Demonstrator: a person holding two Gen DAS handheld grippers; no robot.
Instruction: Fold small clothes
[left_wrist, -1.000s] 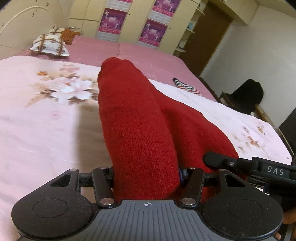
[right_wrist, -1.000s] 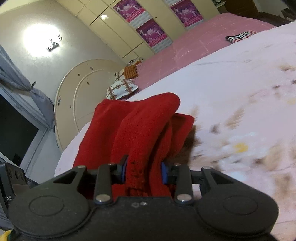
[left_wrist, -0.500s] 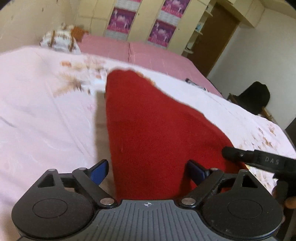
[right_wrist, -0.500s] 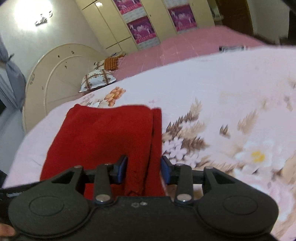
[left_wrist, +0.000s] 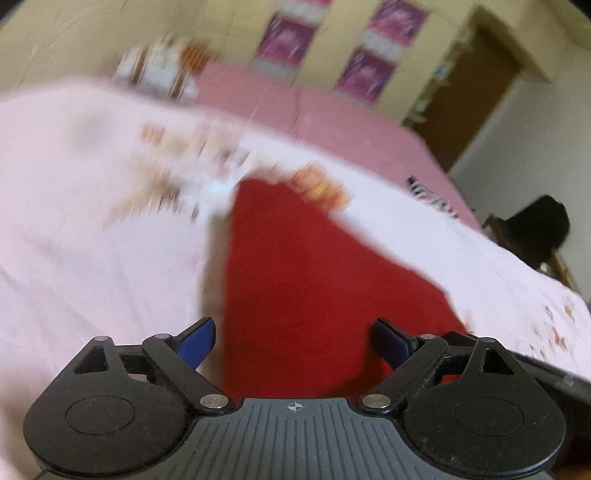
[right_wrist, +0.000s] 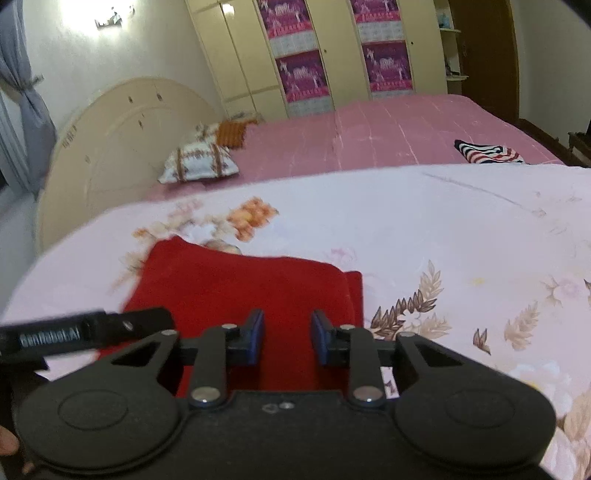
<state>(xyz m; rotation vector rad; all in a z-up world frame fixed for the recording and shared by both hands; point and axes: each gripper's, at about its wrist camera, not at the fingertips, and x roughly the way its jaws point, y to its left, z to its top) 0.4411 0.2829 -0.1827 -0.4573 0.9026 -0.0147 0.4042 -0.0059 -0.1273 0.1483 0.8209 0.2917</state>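
A red knitted garment (left_wrist: 314, 280) lies folded flat on the pale pink floral bedsheet (left_wrist: 92, 240); it also shows in the right wrist view (right_wrist: 243, 288). My left gripper (left_wrist: 295, 341) is open wide above the garment's near edge, holding nothing. My right gripper (right_wrist: 287, 338) is partly open over the garment's near right part; its blue pads (right_wrist: 255, 334) stand apart from the cloth. The left gripper's arm (right_wrist: 85, 332) shows at the left of the right wrist view.
A striped folded cloth (right_wrist: 487, 151) lies on the darker pink bedspread (right_wrist: 369, 136) farther back. Patterned pillows (right_wrist: 199, 162) rest near the cream headboard (right_wrist: 110, 140). A dark chair (left_wrist: 535, 229) stands at the bed's right. Wardrobes with purple posters (right_wrist: 299, 74) line the far wall.
Both grippers let go of the red garment, which dropped from a raised bunch to lie flat. The left opened first, then the right. Both have pulled back and up a little.
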